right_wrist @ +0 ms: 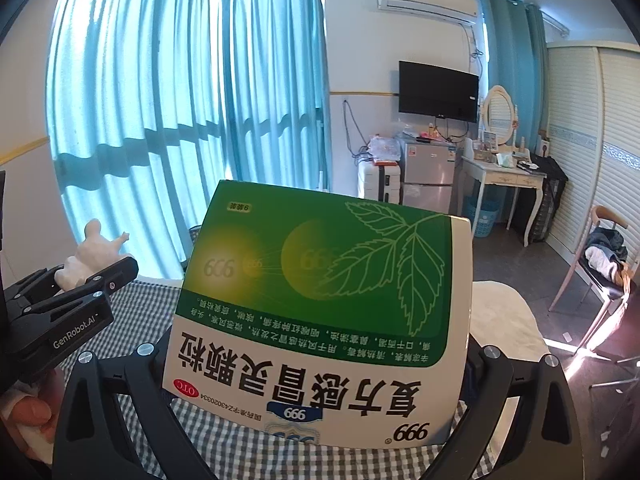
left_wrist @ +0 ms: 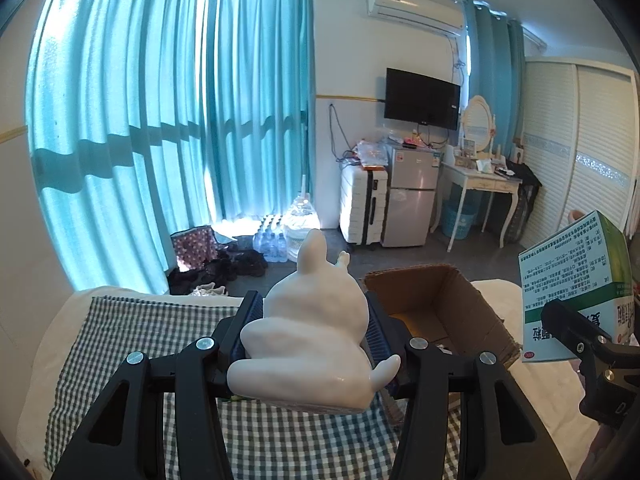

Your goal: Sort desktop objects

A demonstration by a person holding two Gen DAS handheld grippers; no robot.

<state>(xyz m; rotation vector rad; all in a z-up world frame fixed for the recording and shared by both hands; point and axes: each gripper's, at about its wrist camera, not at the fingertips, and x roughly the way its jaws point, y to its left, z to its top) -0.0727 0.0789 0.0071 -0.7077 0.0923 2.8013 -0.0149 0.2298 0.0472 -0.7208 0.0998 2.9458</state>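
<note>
Left gripper clamping a white figurine, right gripper pinching a medicine box; the glossy figurine risking slipping short of the cardboard box.

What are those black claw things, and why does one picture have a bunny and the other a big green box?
They are tongs that a person holds, one in each hand, with a tiny camera riding on each. The left camera looks along the left tongs, which squeeze a white ceramic rabbit figurine. The right camera looks along the right tongs, which squeeze a green-and-white cardboard medicine box. Below lies a grey-and-white checked cloth, and on it an open brown cardboard box, probably for sorting things into.
</note>
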